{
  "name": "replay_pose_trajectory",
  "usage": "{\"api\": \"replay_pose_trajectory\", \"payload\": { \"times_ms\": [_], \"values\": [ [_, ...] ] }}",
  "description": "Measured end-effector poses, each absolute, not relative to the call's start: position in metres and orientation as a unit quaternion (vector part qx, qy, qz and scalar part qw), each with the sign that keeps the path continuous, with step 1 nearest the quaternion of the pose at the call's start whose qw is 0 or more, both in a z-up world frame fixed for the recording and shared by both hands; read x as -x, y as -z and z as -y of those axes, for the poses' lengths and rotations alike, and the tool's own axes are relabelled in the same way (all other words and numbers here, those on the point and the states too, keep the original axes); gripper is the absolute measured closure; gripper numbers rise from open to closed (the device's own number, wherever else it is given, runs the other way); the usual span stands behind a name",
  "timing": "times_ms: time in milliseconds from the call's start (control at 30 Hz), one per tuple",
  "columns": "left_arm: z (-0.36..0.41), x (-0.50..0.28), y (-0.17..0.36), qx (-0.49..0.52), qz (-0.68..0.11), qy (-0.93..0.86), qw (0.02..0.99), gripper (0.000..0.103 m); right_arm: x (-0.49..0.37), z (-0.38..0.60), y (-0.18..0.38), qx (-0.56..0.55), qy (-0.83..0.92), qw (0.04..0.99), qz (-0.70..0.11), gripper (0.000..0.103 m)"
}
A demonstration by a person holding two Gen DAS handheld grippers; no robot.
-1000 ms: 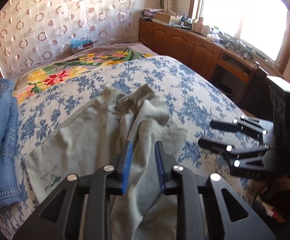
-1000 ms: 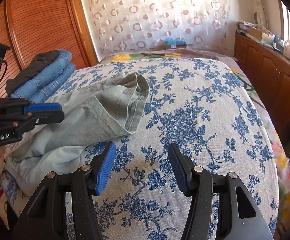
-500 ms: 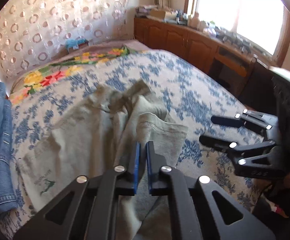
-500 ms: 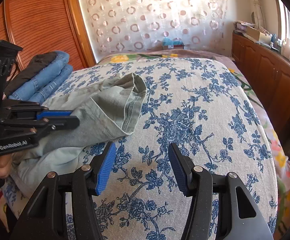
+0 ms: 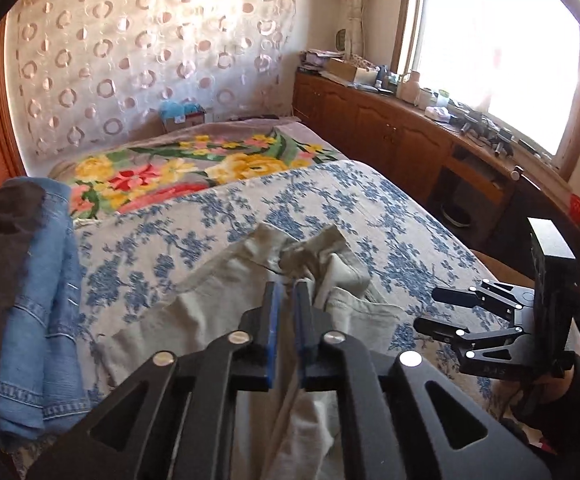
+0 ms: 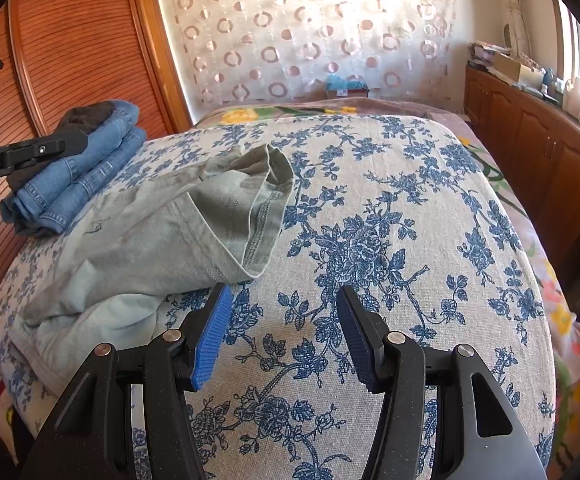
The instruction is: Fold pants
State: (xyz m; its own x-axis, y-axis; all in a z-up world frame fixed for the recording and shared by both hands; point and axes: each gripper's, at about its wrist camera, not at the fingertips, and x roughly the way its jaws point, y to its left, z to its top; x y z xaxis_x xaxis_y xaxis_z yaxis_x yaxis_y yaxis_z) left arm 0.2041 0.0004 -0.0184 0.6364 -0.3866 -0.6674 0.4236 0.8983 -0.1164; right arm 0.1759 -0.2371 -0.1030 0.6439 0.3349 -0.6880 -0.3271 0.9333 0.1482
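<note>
Blue-flowered bedspread (image 6: pixel 390 216) carries the grey-green pants (image 6: pixel 161 240), bunched at its 9 o'clock side. Only the left wrist view shows the left gripper (image 5: pixel 285 312) clamped on a pants fold; the right wrist view shows the right gripper (image 6: pixel 283 332) spread wide, empty, beside the hem. Folded jeans (image 6: pixel 77 168) lie beyond.

Pants (image 6: pixel 177 232) were soft matt cotton, stitched hems; bedspread (image 6: pixel 390 208) coarse woven cloth; cabinets (image 5: pixel 390 136) glossy varnished wood
</note>
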Motion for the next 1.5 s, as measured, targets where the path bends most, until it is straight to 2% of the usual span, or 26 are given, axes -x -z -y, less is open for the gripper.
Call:
{"api": "replay_pose_trajectory", "payload": {
  "times_ms": [67, 100, 133, 333, 367, 400, 433, 767, 900, 933, 1333, 1500],
  "values": [
    [0.008, -0.206, 0.025, -0.038, -0.370, 0.223, 0.901, 0.079, -0.176, 0.237, 0.103, -0.005, -0.183, 0.907, -0.380, 0.047],
    [0.013, -0.207, 0.029, -0.043, -0.373, 0.225, 0.899, 0.066, -0.176, 0.238, 0.103, -0.006, -0.183, 0.907, -0.380, 0.047],
    [0.017, -0.208, 0.033, -0.045, -0.377, 0.231, 0.896, 0.060, -0.176, 0.238, 0.103, -0.006, -0.182, 0.907, -0.381, 0.047],
    [0.036, -0.210, 0.051, -0.059, -0.397, 0.241, 0.884, 0.060, -0.176, 0.237, 0.103, -0.006, -0.183, 0.907, -0.381, 0.047],
    [0.040, -0.208, 0.053, -0.063, -0.397, 0.248, 0.882, 0.062, -0.176, 0.237, 0.103, -0.006, -0.183, 0.907, -0.381, 0.047],
    [0.043, -0.208, 0.055, -0.067, -0.399, 0.252, 0.879, 0.072, -0.176, 0.237, 0.103, -0.007, -0.183, 0.907, -0.380, 0.047],
    [0.046, -0.208, 0.058, -0.071, -0.404, 0.257, 0.875, 0.075, -0.176, 0.237, 0.103, -0.007, -0.183, 0.907, -0.380, 0.047],
    [0.056, -0.220, 0.083, -0.083, -0.441, 0.253, 0.857, 0.079, -0.176, 0.236, 0.104, -0.008, -0.186, 0.906, -0.379, 0.047],
    [0.057, -0.221, 0.085, -0.085, -0.441, 0.256, 0.856, 0.099, -0.176, 0.235, 0.104, -0.008, -0.188, 0.905, -0.380, 0.047],
    [0.056, -0.219, 0.083, -0.085, -0.437, 0.257, 0.858, 0.101, -0.176, 0.234, 0.104, -0.008, -0.189, 0.905, -0.381, 0.047],
    [0.021, -0.198, 0.027, -0.031, -0.366, 0.251, 0.896, 0.102, -0.177, 0.233, 0.103, -0.006, -0.190, 0.904, -0.383, 0.047],
    [0.009, -0.202, 0.025, -0.040, -0.368, 0.234, 0.899, 0.102, -0.178, 0.233, 0.104, -0.006, -0.190, 0.904, -0.383, 0.047]
  ]
}}
